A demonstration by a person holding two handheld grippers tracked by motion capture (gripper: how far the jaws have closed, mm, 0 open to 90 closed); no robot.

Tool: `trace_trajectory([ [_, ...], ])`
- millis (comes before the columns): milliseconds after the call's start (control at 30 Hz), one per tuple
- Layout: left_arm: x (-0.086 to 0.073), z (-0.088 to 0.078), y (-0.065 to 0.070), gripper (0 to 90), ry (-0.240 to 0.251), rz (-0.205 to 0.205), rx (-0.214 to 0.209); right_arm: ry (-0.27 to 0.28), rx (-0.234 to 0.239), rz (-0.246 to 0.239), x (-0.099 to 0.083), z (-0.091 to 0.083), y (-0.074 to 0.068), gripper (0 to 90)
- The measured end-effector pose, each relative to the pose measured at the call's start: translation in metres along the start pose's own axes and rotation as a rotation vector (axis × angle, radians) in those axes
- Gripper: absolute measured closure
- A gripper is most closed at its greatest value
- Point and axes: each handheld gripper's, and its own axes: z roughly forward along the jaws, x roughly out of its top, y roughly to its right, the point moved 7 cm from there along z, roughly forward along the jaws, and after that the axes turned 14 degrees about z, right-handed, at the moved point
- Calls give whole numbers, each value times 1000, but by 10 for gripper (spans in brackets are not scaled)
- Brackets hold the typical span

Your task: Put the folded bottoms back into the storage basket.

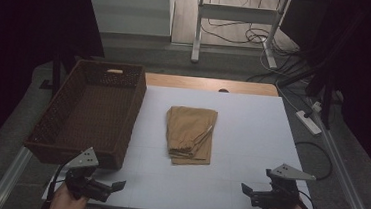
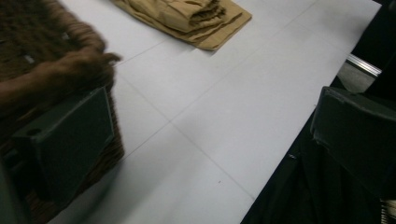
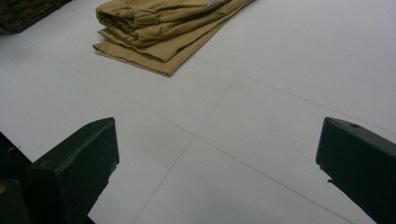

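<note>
The white desk fills the middle of the high view. A brown wicker basket stands on its left part. Folded tan trousers lie at the centre of the frame, well apart from both tools. At lower left the left hand-held gripper hovers beside the basket's near corner, jaws spread wide and empty. At lower right the right hand-held gripper is likewise wide and empty.
</note>
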Motion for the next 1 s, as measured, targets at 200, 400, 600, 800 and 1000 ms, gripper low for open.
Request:
trace_trajectory([
  [200,7,12,6,0,9,19,-39,-1,0,0,0,0,0,1],
  [400,13,25,13,0,6,52,-69,-2,-1,0,0,0,0,1],
  [600,20,36,18,0,8,82,-75,-4,-1,-3,0,0,0,1],
  [800,24,47,21,0,0,78,-91,-5,-1,-4,0,1,0,2],
  [1000,30,62,23,0,-12,86,-110,-8,-1,-5,0,1,0,2],
])
